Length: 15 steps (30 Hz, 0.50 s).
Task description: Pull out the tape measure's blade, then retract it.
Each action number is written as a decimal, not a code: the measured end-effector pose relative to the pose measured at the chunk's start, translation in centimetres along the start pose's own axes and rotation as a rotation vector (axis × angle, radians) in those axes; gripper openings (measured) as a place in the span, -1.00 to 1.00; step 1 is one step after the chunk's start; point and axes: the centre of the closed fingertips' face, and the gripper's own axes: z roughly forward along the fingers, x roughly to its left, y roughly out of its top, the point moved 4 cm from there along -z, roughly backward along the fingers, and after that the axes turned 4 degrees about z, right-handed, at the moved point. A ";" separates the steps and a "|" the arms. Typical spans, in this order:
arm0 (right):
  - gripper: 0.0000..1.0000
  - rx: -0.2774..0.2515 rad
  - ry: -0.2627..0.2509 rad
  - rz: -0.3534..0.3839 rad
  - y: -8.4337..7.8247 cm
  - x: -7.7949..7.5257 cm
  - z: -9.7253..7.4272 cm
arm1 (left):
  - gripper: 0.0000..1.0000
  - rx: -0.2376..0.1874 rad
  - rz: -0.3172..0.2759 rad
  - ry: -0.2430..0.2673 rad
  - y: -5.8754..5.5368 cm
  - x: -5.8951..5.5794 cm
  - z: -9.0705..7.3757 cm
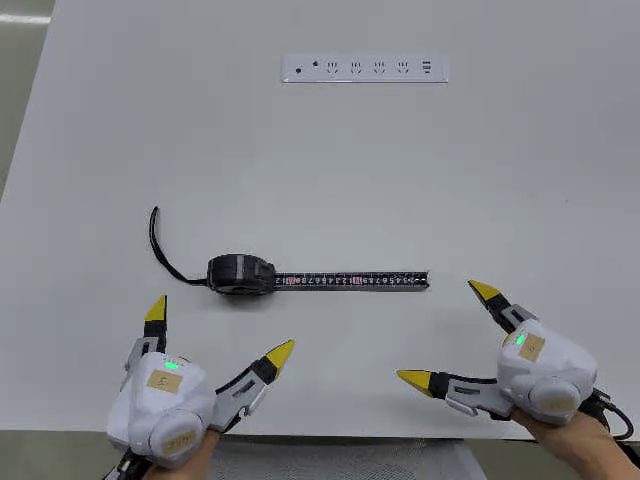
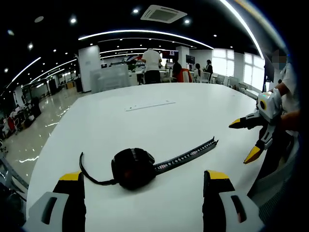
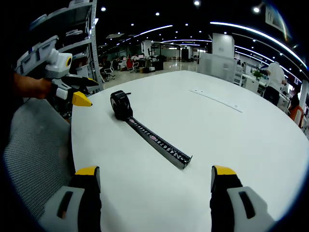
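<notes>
Head view: my left gripper [image 1: 218,330] is at the near left edge of the white tabletop [image 1: 330,170] and my right gripper [image 1: 450,335] at the near right edge.
Left gripper: its yellow-tipped fingers [image 1: 156,310] are spread wide apart and hold nothing.
Right gripper: its fingers are also spread wide, with nothing between them.
Tape measure [image 1: 240,274]: the black case lies on the tabletop beyond both grippers, nearer my left one and touching neither.
Blade [image 1: 350,281]: drawn out part way, it lies flat on the tabletop and runs from the case to the right. Its end stops short of my right gripper.
Strap [image 1: 160,250]: a thin black cord trails from the left of the case and curves away from me.
Power strip [image 1: 365,68]: white, at the far side of the tabletop, well apart from the tape measure.
Left gripper view: the case sits ahead between my two fingers, the blade slants off to the right, and the right gripper comes in at the right edge.
Right gripper view: the blade's end lies ahead between my fingers, the case is farther back, and the left gripper is near it on the left.
Background: people [image 2: 152,65] stand beyond the far end of the tabletop.
</notes>
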 end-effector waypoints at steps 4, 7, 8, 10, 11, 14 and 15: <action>0.91 0.013 0.012 -0.021 -0.1 -0.3 0.0 | 1.00 0.007 -0.012 0.029 0.1 0.2 0.2; 0.87 0.031 0.035 -0.029 -0.3 -0.6 0.1 | 1.00 0.008 -0.019 0.044 0.2 0.3 0.5; 0.86 0.031 0.039 -0.040 -0.2 -0.7 0.1 | 1.00 0.009 -0.023 0.048 0.2 0.3 0.6; 0.82 0.036 0.057 -0.057 -0.2 -0.9 0.2 | 1.00 0.012 -0.035 0.051 0.2 0.2 0.9; 0.81 0.038 0.062 -0.063 -0.2 -1.1 0.3 | 1.00 0.012 -0.040 0.061 0.2 0.3 1.0; 0.77 0.046 0.070 -0.084 -0.2 -1.7 0.4 | 1.00 0.009 -0.050 0.080 0.4 0.4 1.2; 0.76 0.046 0.075 -0.091 -0.2 -1.9 0.5 | 1.00 0.012 -0.053 0.084 0.4 0.5 1.4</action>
